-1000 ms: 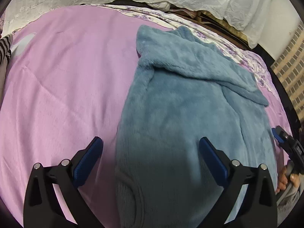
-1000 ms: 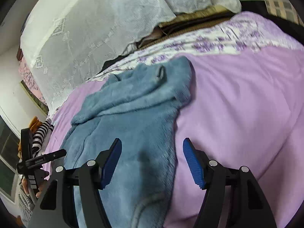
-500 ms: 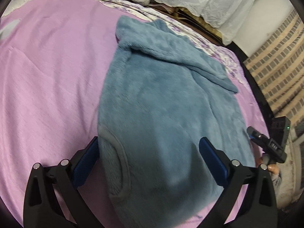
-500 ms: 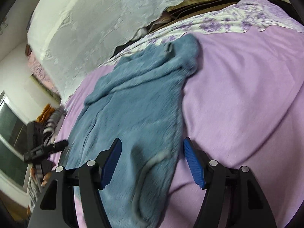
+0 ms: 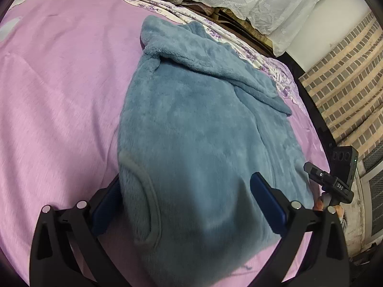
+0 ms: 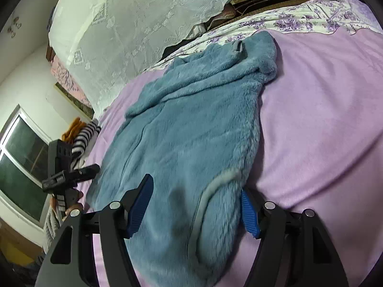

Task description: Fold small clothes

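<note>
1. Blue fleece garment [image 5: 203, 143]: flat on pink bedspread [image 5: 59, 95], sleeve folded across far end, near hem at both grippers.
2. Left gripper [image 5: 189, 205]: jaws spread, straddling near hem; nothing pinched.
3. Right gripper [image 6: 196, 208]: jaws spread over opposite hem corner; nothing pinched.
4. Risk: thick pile, possible single-layer pinch, lopsided fold.
5. Risk: uneven lift, folded sleeve sliding loose.

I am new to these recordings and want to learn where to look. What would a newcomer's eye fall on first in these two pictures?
First, the fluffy blue garment, spread lengthwise down the middle of the pink bedsheet, with a sleeve folded across its far end. Next, the two open grippers at its near end: the left gripper and the right gripper, each with a near corner of the garment between its blue pads. Behind, white lace fabric hangs at the head of the bed.
</note>
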